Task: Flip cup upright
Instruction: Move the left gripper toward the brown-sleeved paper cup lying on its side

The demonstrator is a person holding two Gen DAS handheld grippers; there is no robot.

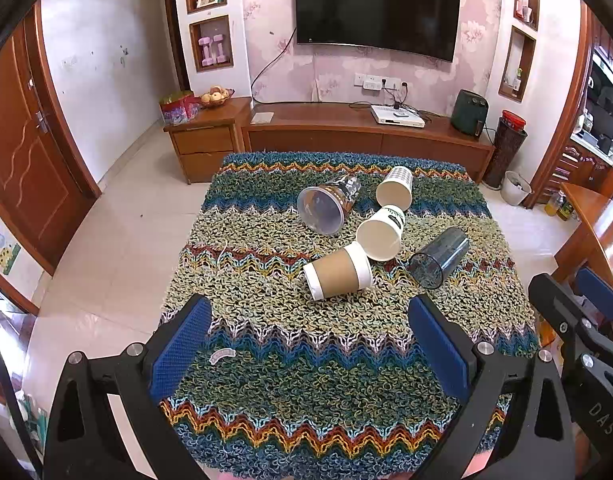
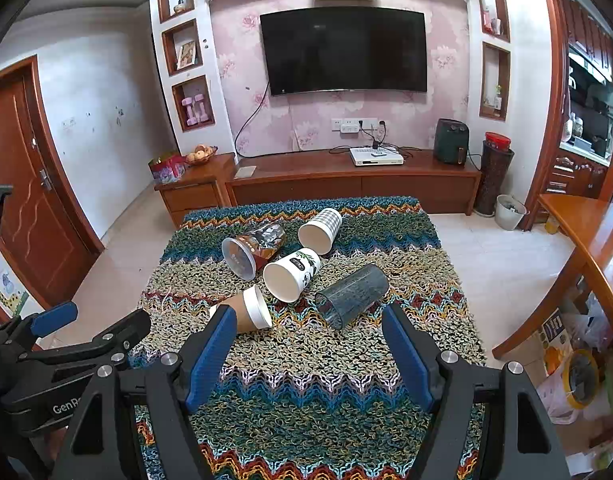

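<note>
Several cups lie on their sides on a knitted zigzag cloth (image 1: 306, 360) over a table. Nearest is a brown-sleeved paper cup (image 1: 338, 271) (image 2: 248, 310). Right of it lies a dark clear tumbler (image 1: 438, 258) (image 2: 352, 294). Behind are a white panda cup (image 1: 380, 233) (image 2: 292, 274), a checked paper cup (image 1: 395, 191) (image 2: 320, 231) and a clear cup with a brown printed sleeve (image 1: 328, 204) (image 2: 252, 250). My left gripper (image 1: 310, 312) is open and empty, short of the brown-sleeved cup. My right gripper (image 2: 308, 318) is open and empty, just short of the tumbler.
A wooden TV cabinet (image 1: 366, 136) and a drawer unit (image 1: 204, 140) stand beyond the table's far edge. A wooden table (image 2: 594, 232) and bags stand at the right. Tiled floor (image 1: 118, 240) lies to the left. The right gripper's body (image 1: 578, 332) shows in the left wrist view.
</note>
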